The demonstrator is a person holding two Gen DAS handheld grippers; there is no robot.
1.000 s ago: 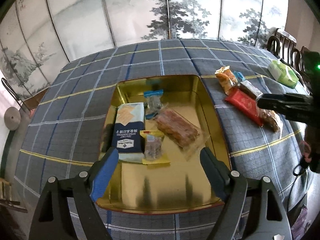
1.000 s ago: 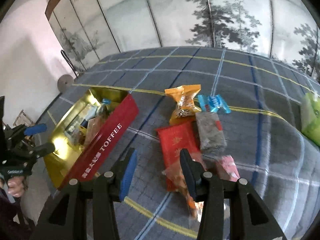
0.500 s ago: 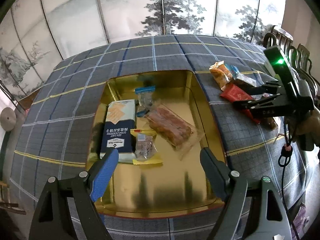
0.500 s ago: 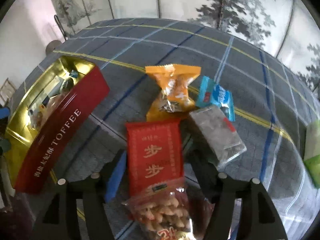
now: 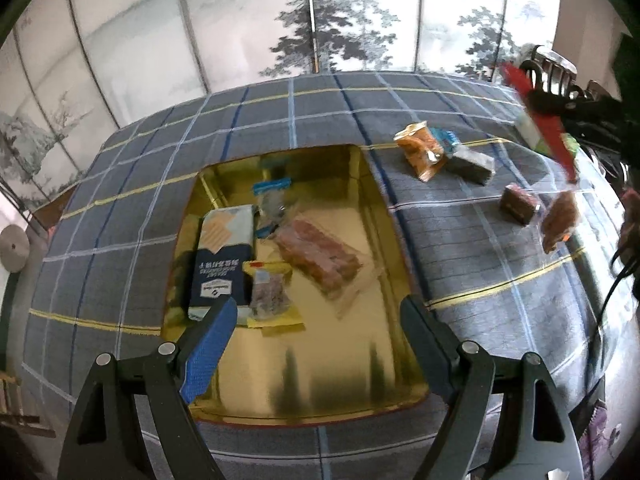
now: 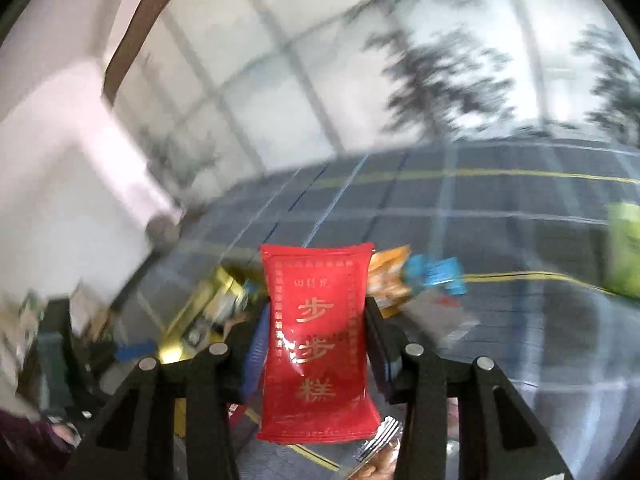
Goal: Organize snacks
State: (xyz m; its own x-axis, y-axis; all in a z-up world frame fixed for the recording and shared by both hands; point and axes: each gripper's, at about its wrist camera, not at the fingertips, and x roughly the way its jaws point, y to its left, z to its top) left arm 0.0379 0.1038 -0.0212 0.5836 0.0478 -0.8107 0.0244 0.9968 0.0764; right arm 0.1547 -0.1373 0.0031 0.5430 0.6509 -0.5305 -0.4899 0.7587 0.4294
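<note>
My right gripper [image 6: 316, 320] is shut on a red snack packet [image 6: 318, 344] and holds it up off the table; it also shows in the left wrist view [image 5: 548, 136] at the far right. My left gripper [image 5: 316, 320] is open and empty, hovering over the near end of the gold tin [image 5: 352, 384]. In the tin lie a navy cracker box [image 5: 222, 260], a clear pack of brown biscuits [image 5: 320, 256], a yellow-edged packet [image 5: 270, 292] and a blue-topped packet [image 5: 272, 196].
On the plaid cloth right of the tin lie an orange packet [image 5: 420, 150], a grey packet [image 5: 472, 162], a small brown bar [image 5: 520, 204] and a clear bag of snacks [image 5: 560, 220]. A green pack [image 6: 624, 248] sits at the far right. A painted screen stands behind the table.
My right gripper closed on the red packet and lifted it off the table, swinging up and toward the tin. The left gripper stayed over the tin, open.
</note>
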